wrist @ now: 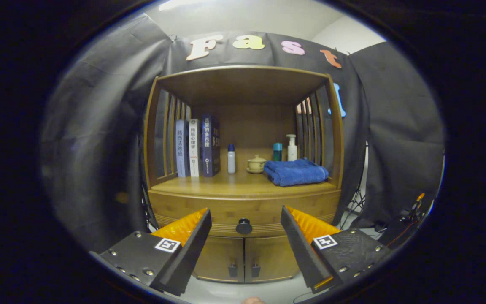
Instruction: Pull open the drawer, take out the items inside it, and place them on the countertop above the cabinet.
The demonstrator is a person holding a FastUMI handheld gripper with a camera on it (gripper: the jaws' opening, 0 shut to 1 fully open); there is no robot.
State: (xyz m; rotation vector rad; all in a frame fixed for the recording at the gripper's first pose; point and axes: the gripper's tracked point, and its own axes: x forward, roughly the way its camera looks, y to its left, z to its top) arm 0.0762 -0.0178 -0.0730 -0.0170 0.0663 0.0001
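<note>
Drawer (243,213) of a wooden cabinet (243,257) sits shut, a wide curved front panel with a round dark knob (244,226) at its middle. The drawer lies directly under the worktop (234,185) and directly above two small cabinet doors (245,258), each of which carries a small dark handle near the seam where they meet.

The claw (245,249) is held level and faces the drawer squarely from a short way off, touching nothing. Its two fingers (184,249) are spread wide apart and hold nothing. The knob shows in the gap between them, beyond their tips and centred, so that one finger stands to either side of the knob.

Above the drawer, the worktop forms the floor of an open shelf bay with slatted sides and a wooden roof. Above the drawer's left part stand three upright books (196,147), side by side. Just right of the books, roughly above the knob, is a slim white bottle with a blue cap (231,158). Right of that is a small lidded cup on a saucer (256,164). Above the drawer's right part lies a folded blue towel (295,172), and behind the towel stand a teal container (277,152) and a white pump bottle (292,147).
</note>
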